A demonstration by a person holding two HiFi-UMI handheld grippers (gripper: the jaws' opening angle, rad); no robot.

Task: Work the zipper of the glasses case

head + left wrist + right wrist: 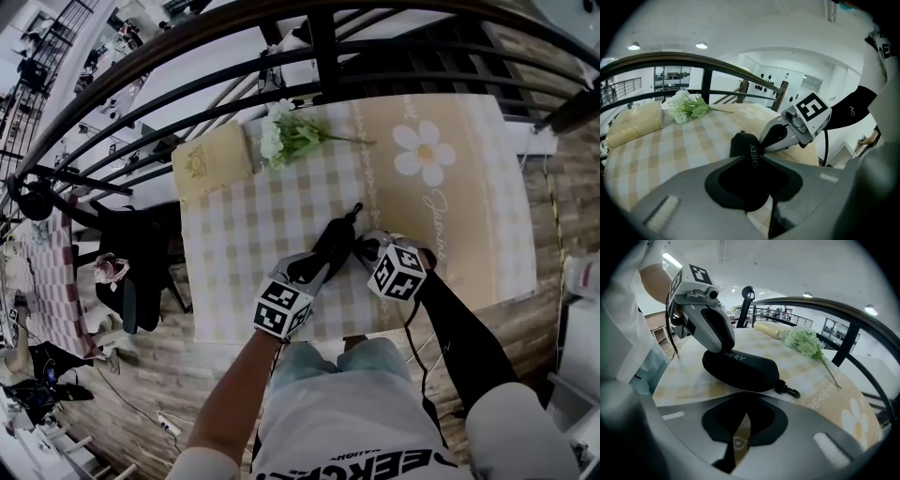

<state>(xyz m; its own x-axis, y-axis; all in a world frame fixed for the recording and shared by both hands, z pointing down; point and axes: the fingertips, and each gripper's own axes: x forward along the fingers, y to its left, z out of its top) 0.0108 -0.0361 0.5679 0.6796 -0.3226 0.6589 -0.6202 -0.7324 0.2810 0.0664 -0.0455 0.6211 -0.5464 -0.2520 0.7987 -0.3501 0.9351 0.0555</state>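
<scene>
Case (pixel 333 246): one, black, lying aslant by the middle of the table's (pixel 469 234) near edge, with one clip (pixel 787 390) at its far end.
Grippers: two.
Left gripper (pixel 314 272): clamped on the case's near end.
Right gripper (pixel 364 246): tips together against the case's side.
Others: one flower bunch (pixel 286 136) at the far edge, one beige pad (pixel 211 161) at the far-left corner.
Hard to see: the zipper pull cannot be made out.

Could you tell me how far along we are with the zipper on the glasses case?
Done: the left gripper is clamped on one end of the black oval fabric glasses case, steadying it on the checked tablecloth. In hand: the right gripper, jaws together and empty, sits just short of the case. Left: gripping the zipper pull and running it; the case looks closed.
</scene>
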